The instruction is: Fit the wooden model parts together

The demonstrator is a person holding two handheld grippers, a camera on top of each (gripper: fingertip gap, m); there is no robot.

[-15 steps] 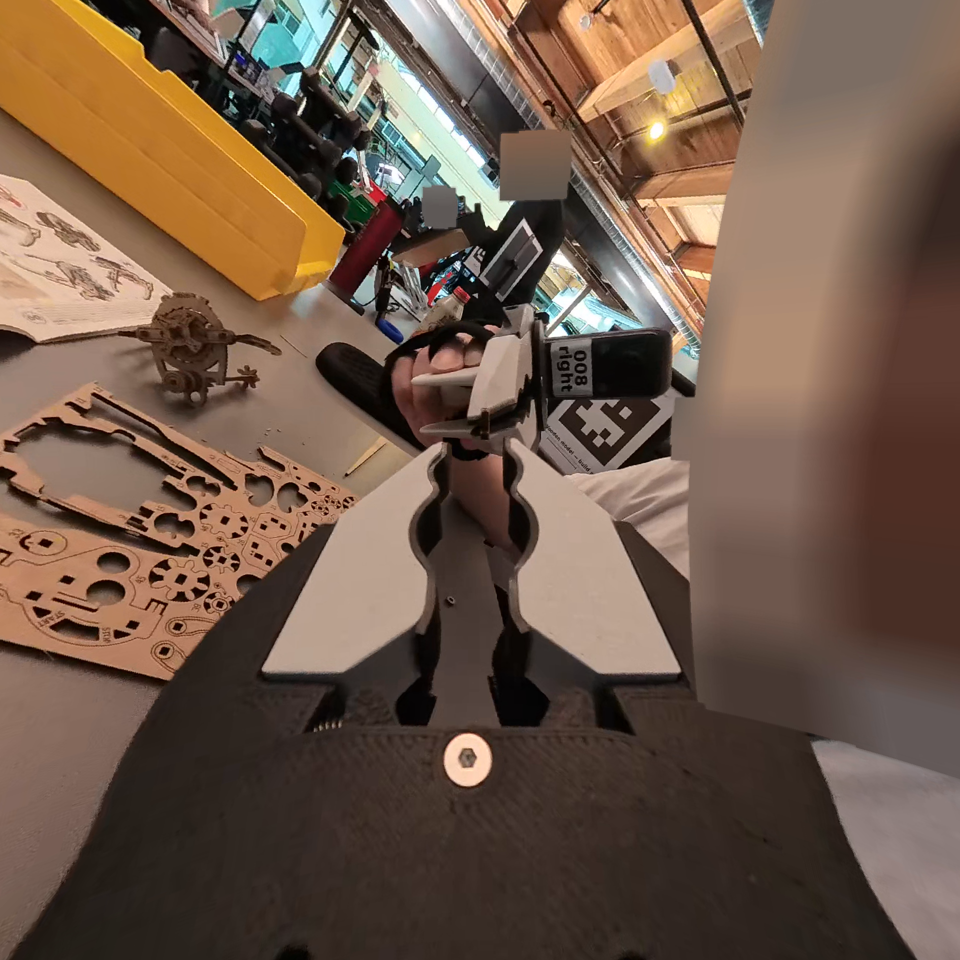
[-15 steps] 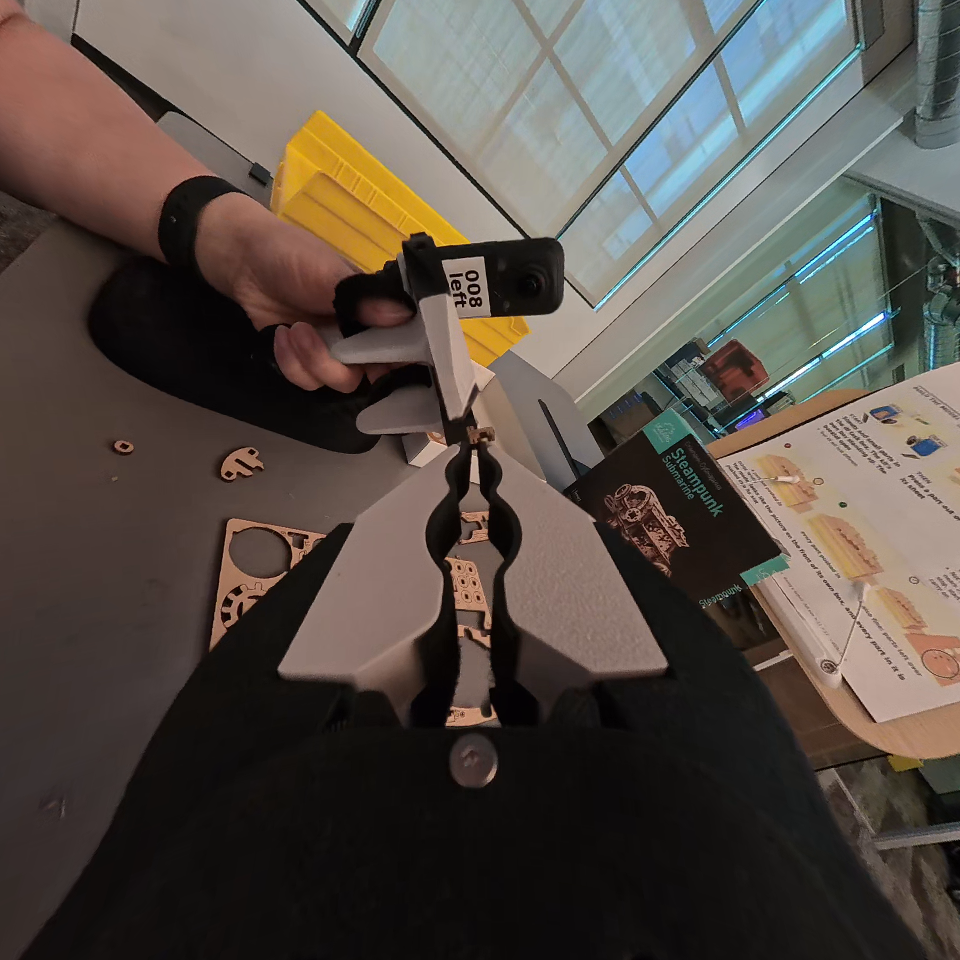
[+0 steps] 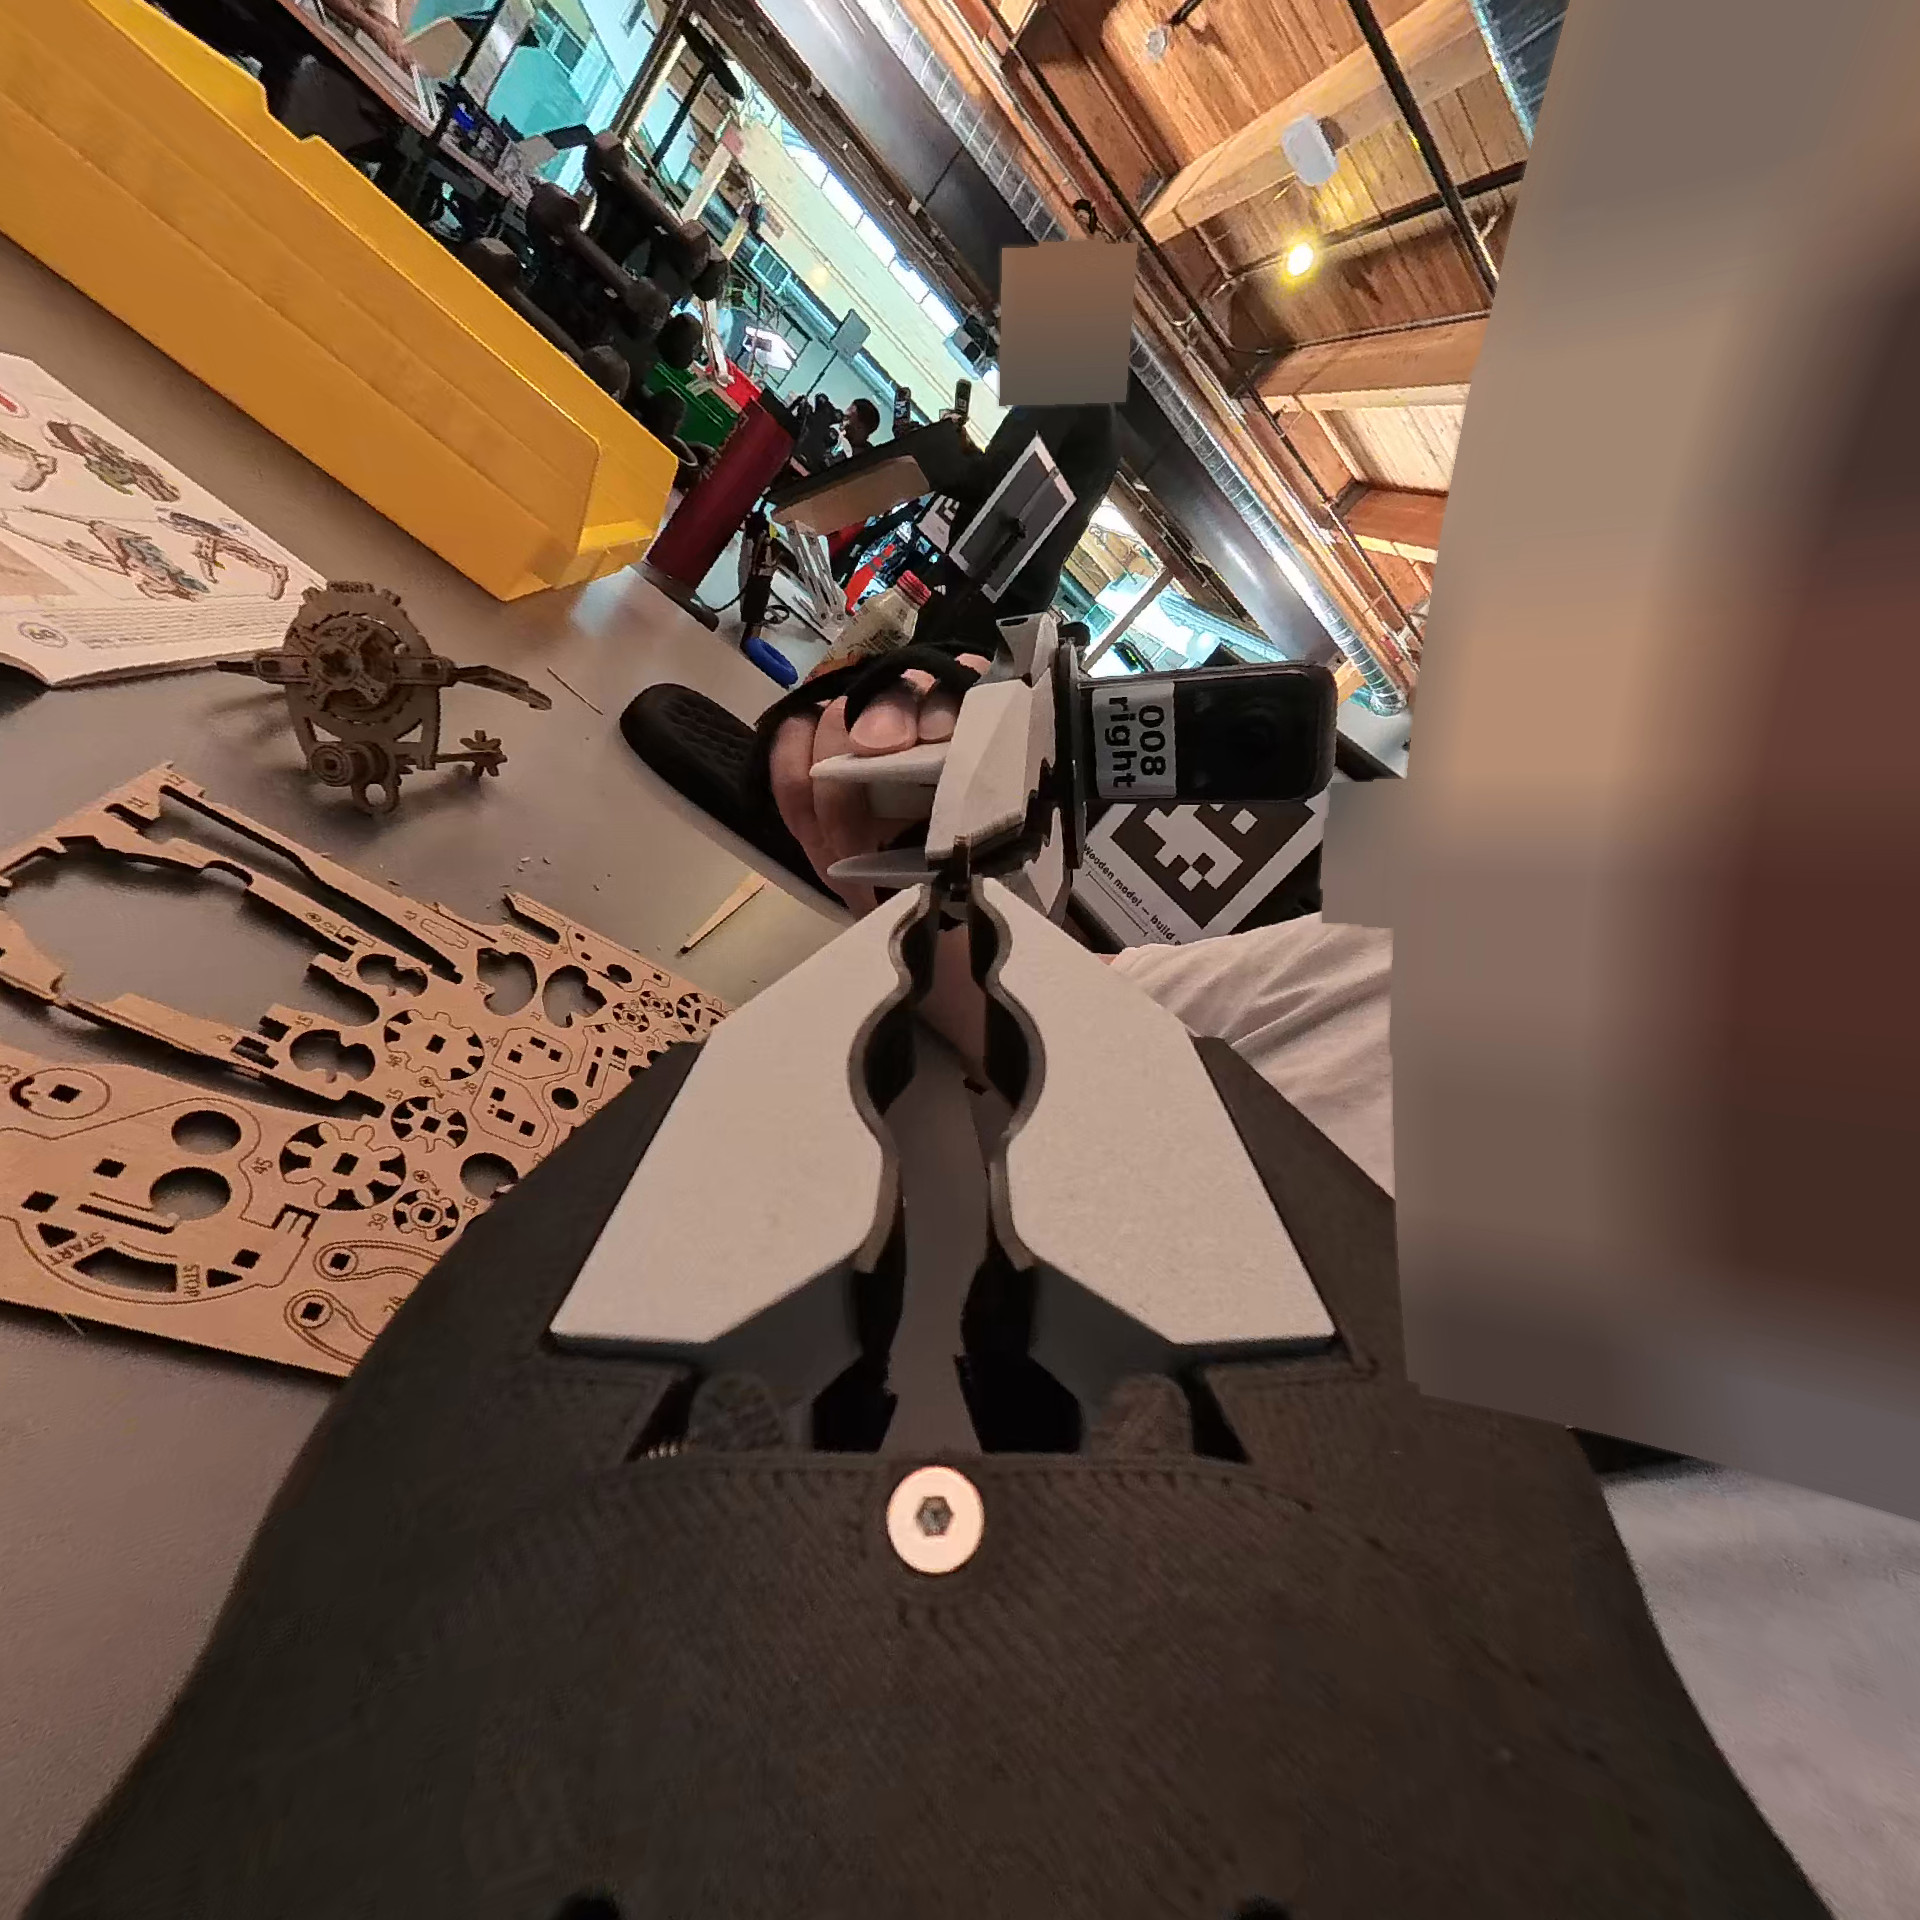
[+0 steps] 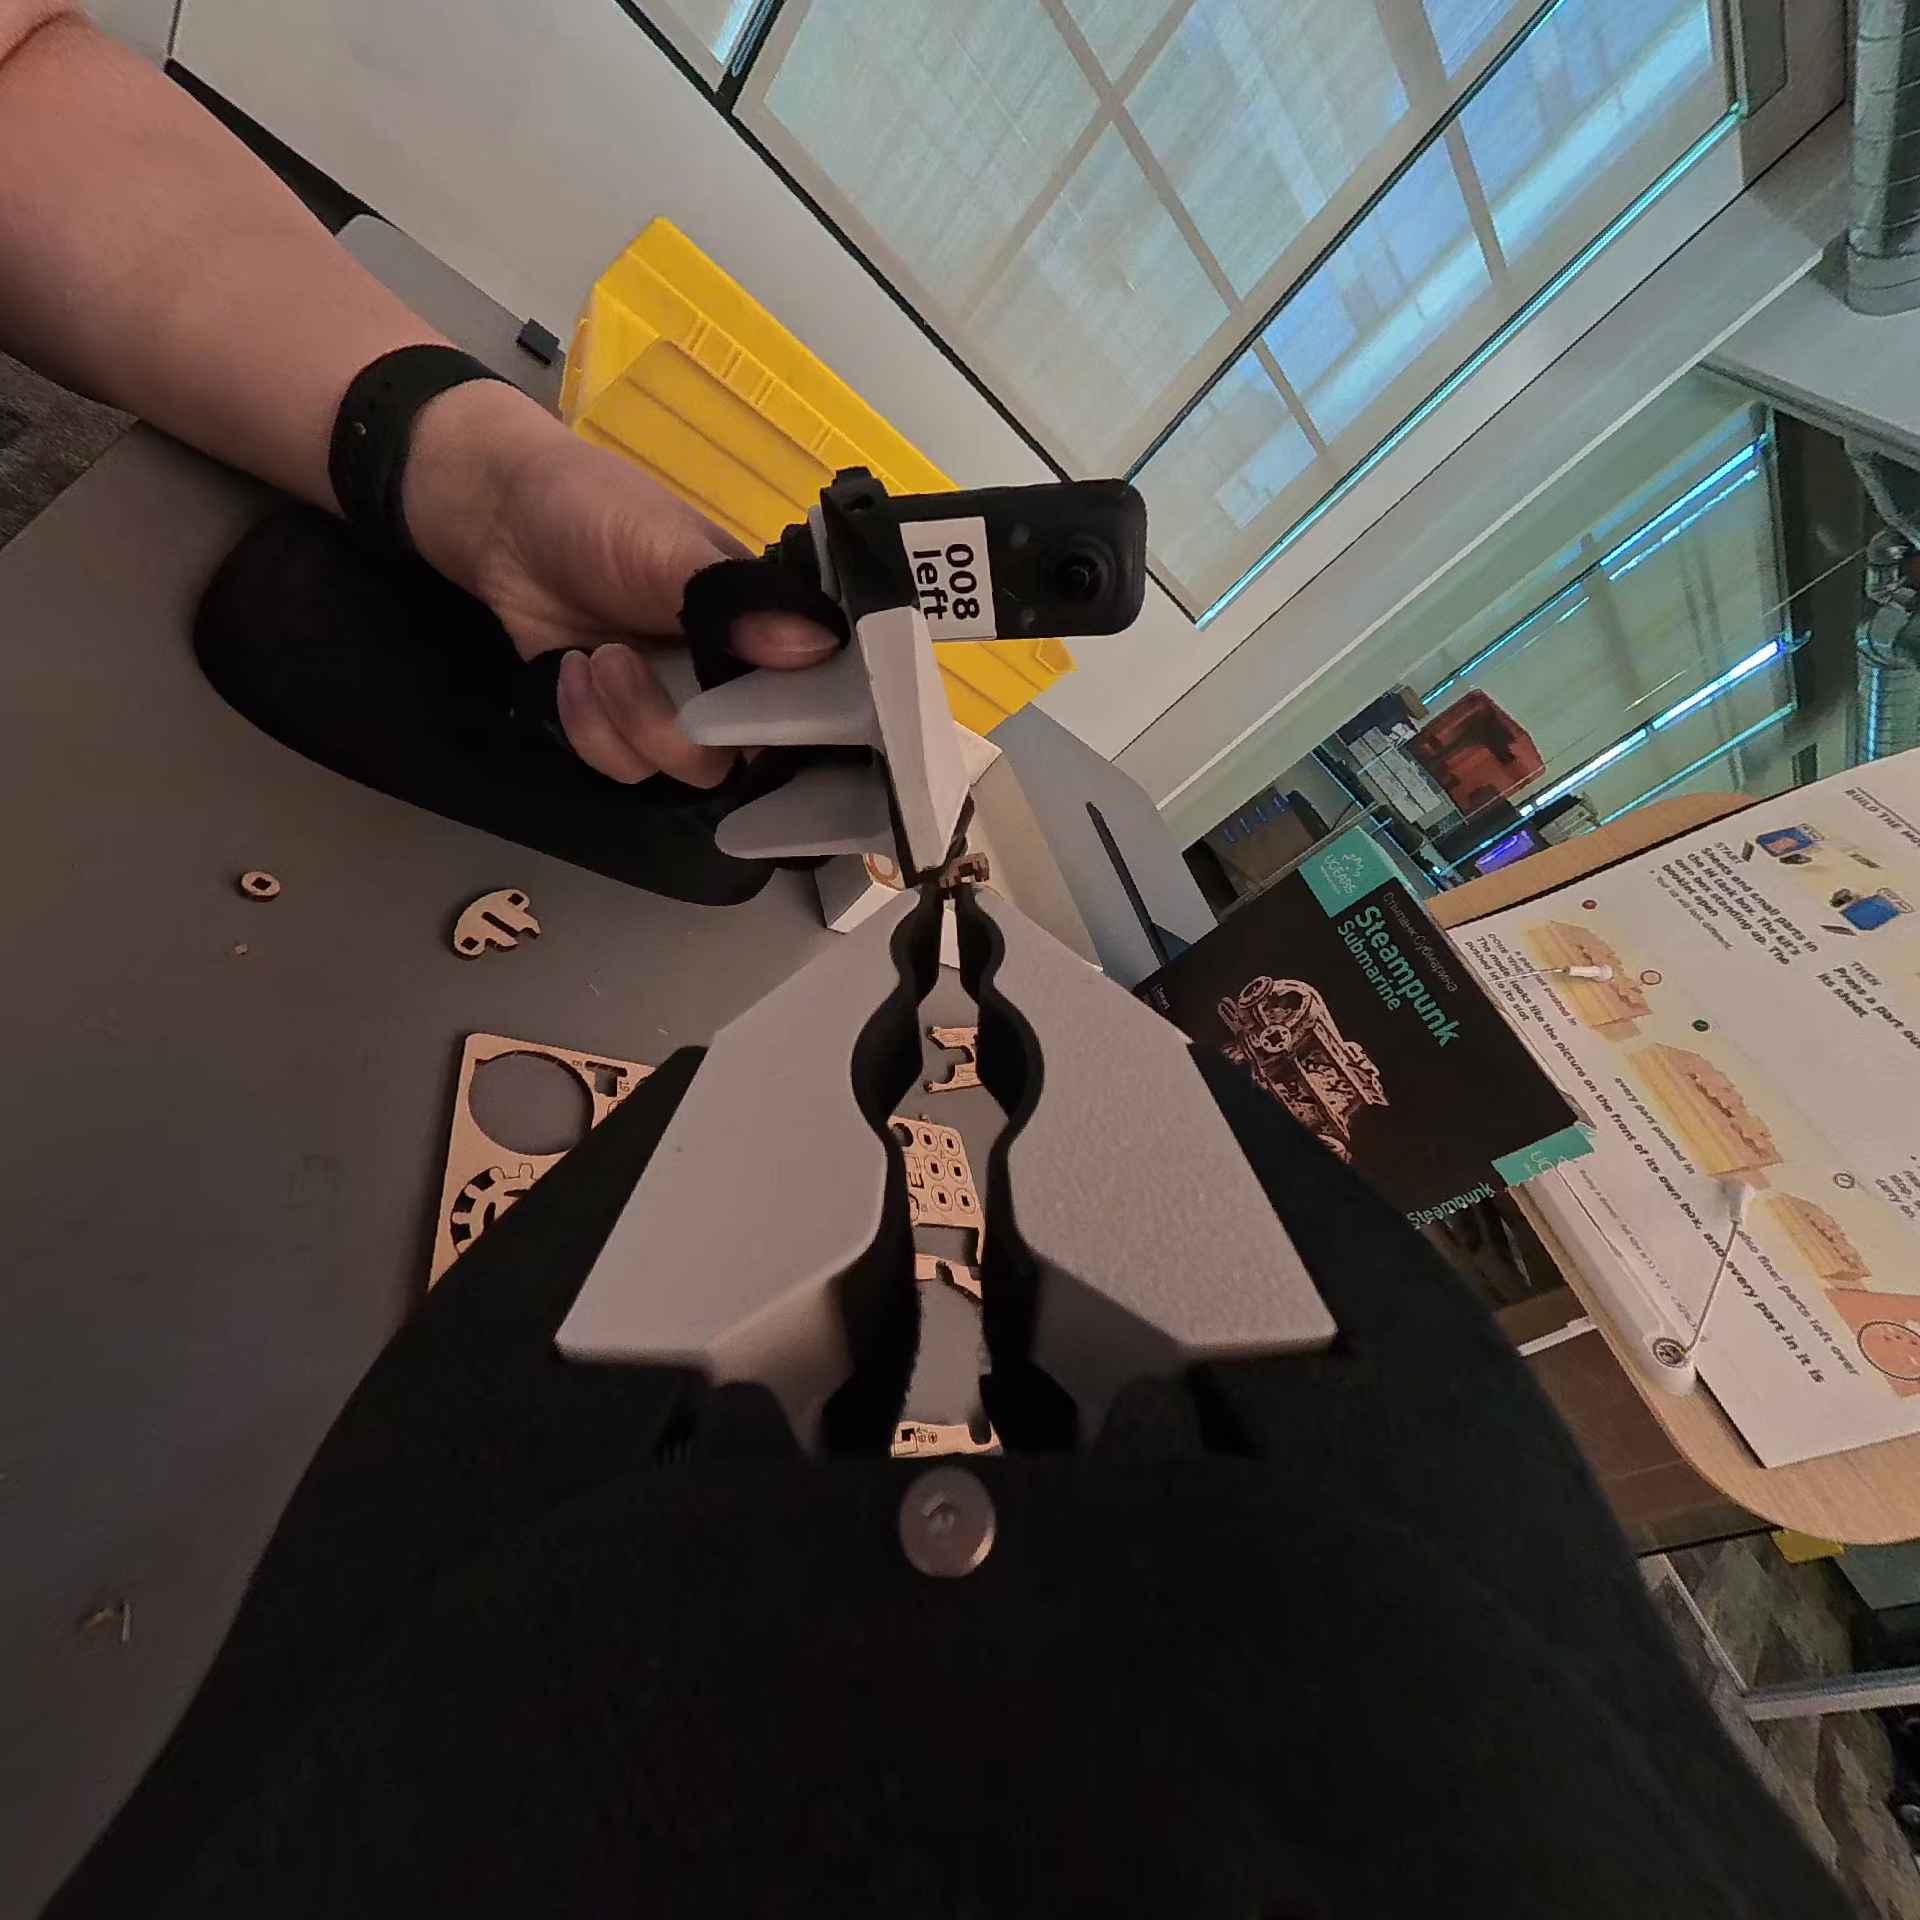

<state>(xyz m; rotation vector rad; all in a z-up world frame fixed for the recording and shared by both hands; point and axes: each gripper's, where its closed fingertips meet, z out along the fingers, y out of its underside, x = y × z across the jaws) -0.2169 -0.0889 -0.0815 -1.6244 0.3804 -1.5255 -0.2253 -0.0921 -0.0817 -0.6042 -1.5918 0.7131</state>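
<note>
Left gripper [image 3: 948, 902] and right gripper [image 4: 948, 902] raised above the bench, tip to tip, each with its jaws drawn nearly together at the tips. The left hand [image 4: 582, 582], a dark band on its wrist, wraps the left gripper's handle with the forearm stretched back from it. The right hand [image 3: 862, 748] grips its handle likewise, fingers curled through a black strap.

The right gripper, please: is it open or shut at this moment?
Shut. The right gripper has its tips pinched together on a small wooden part, with the left gripper meeting it tip to tip on the same part.
</note>
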